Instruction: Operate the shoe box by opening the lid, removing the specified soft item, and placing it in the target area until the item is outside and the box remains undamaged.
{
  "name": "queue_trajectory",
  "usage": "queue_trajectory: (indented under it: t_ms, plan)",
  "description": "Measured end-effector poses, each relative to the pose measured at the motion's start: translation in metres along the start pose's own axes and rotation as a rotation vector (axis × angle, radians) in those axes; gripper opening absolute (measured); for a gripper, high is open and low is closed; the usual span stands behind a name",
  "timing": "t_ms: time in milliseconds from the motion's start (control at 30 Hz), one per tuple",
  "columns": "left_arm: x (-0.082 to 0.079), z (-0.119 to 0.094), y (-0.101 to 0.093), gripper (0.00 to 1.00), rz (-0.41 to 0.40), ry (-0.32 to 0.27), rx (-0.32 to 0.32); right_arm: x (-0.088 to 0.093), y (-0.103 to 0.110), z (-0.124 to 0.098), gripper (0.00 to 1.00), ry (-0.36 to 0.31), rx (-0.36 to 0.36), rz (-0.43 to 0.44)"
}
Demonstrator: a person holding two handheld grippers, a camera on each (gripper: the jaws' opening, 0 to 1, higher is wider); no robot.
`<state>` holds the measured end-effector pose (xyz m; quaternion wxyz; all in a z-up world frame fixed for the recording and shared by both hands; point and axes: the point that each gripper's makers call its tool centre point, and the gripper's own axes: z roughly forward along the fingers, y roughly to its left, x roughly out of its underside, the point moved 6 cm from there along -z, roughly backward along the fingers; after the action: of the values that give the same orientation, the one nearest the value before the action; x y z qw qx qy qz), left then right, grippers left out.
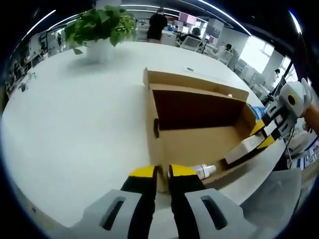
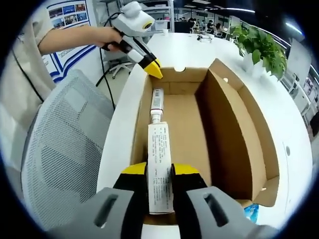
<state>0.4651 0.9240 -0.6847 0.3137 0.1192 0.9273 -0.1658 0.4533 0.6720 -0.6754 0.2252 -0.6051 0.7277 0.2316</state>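
Gripping the tube [image 2: 159, 167] by its flat tail, the right gripper [image 2: 159, 172] is clamped on it; the tube lies straight ahead along the near wall inside the open shoe box [image 2: 234, 134], capped end farthest. Left gripper [image 2: 154, 69], jaws nearly together, pinches the box's far end wall, likely steadying it so the cardboard won't drag. White table [image 1: 84, 114] beyond.
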Motion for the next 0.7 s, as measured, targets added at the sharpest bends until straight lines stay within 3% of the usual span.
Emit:
queue_trajectory:
  t_ms: [700]
  plan:
    - [-0.001, 0.001, 0.000, 0.06, 0.005, 0.017, -0.017, -0.031, -0.017, -0.065, 0.15, -0.073, 0.073, -0.046]
